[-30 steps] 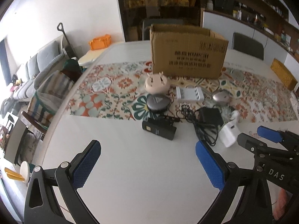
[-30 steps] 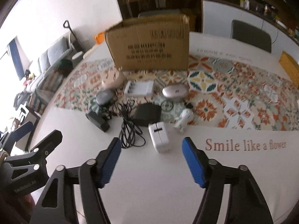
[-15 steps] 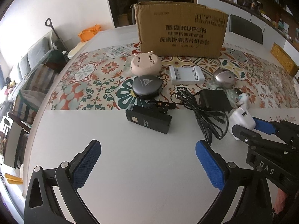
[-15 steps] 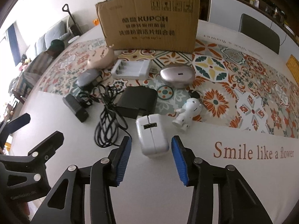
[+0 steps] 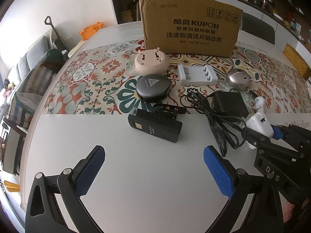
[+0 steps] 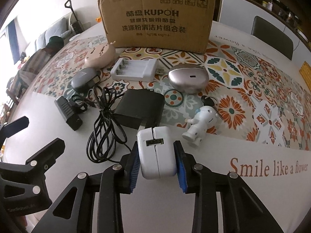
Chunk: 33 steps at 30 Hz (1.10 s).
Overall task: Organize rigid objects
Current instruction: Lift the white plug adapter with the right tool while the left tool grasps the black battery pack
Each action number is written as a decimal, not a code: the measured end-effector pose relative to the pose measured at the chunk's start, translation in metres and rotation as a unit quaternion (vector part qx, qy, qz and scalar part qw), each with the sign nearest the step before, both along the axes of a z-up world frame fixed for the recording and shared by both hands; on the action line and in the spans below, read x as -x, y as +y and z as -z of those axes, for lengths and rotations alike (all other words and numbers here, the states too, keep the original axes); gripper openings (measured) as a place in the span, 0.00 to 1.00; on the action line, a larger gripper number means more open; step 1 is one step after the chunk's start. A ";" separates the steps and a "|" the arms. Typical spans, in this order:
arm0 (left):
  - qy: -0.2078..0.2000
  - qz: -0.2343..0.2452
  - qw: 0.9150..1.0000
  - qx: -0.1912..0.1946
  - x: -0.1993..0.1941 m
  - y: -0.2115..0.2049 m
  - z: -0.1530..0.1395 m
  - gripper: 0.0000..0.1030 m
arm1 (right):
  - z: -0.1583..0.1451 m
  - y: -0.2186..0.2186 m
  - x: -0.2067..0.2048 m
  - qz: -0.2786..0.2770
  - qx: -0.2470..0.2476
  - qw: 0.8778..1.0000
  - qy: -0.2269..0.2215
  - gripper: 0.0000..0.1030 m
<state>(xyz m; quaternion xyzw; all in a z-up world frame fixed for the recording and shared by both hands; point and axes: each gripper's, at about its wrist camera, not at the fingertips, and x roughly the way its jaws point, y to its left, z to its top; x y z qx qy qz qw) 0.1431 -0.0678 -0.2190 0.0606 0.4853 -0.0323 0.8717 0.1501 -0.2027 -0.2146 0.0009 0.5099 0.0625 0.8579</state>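
Observation:
A white USB charger (image 6: 156, 155) lies on the white table, and my right gripper (image 6: 157, 165) is closing its jaws around it, blue pads (image 6: 179, 167) against both sides. My left gripper (image 5: 154, 153) hangs open over bare table, a short way in front of a black box-shaped device (image 5: 155, 126). Behind lie a black round case (image 5: 153, 85), a pink case (image 5: 150, 62), a white battery charger (image 5: 197, 74), a silver oval case (image 5: 239, 78), a black adapter (image 5: 229, 104) with a coiled cable, and a white robot figure (image 6: 202, 124).
A cardboard box (image 5: 191, 29) stands upright behind the objects on a patterned mat (image 5: 87, 89). The table's rounded edge (image 5: 33, 128) runs along the left, with a sofa and chairs beyond. A yellow basket (image 5: 296, 62) sits at the far right.
Both grippers came down toward the table. The right gripper's jaws narrowed from wide open until they met the white charger's sides. The left gripper stayed open.

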 end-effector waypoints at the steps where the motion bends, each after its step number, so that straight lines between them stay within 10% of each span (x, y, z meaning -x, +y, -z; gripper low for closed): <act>1: 0.000 0.003 1.000 0.002 -0.001 0.000 0.000 1.00 | 0.000 0.000 0.000 0.001 0.000 1.000 0.000 0.31; 33: -0.016 0.150 0.988 -0.010 -0.036 0.004 0.022 1.00 | -0.008 0.009 0.023 0.121 -0.019 0.992 0.023 0.30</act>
